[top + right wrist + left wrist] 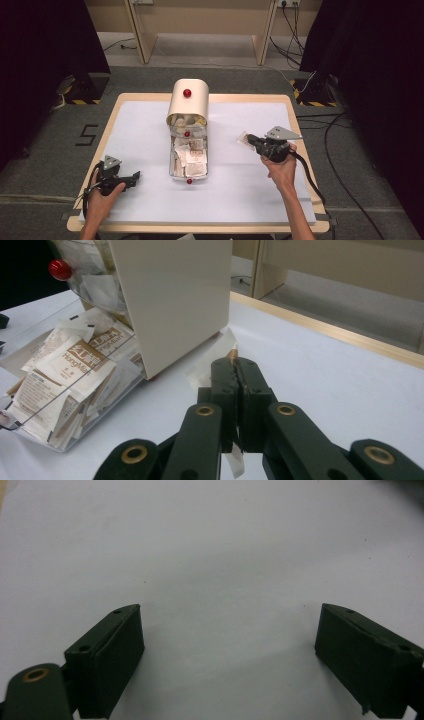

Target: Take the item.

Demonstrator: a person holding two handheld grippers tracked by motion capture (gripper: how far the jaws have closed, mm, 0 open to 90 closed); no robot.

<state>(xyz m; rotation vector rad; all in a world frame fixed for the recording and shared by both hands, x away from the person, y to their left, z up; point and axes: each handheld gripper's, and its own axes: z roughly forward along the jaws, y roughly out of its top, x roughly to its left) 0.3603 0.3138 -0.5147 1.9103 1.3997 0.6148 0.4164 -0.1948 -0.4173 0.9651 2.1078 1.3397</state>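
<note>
A cream dispenser box (188, 101) with red knobs stands at the table's middle, and its clear drawer (188, 159) is pulled out and full of paper sachets (65, 365). My right gripper (248, 140) hovers to the right of the drawer, shut on one thin sachet (216, 358) that pokes out past the fingertips toward the cream box (170, 300). My left gripper (135, 176) rests low at the front left of the table. Its jaws stand wide apart in the left gripper view (227, 630), with nothing but white tabletop between them.
The white table sheet (250, 195) has a wooden rim (300, 130) on the right. Beyond the far edge stand wooden legs (142, 35). Cables (330, 150) lie on the floor at the right.
</note>
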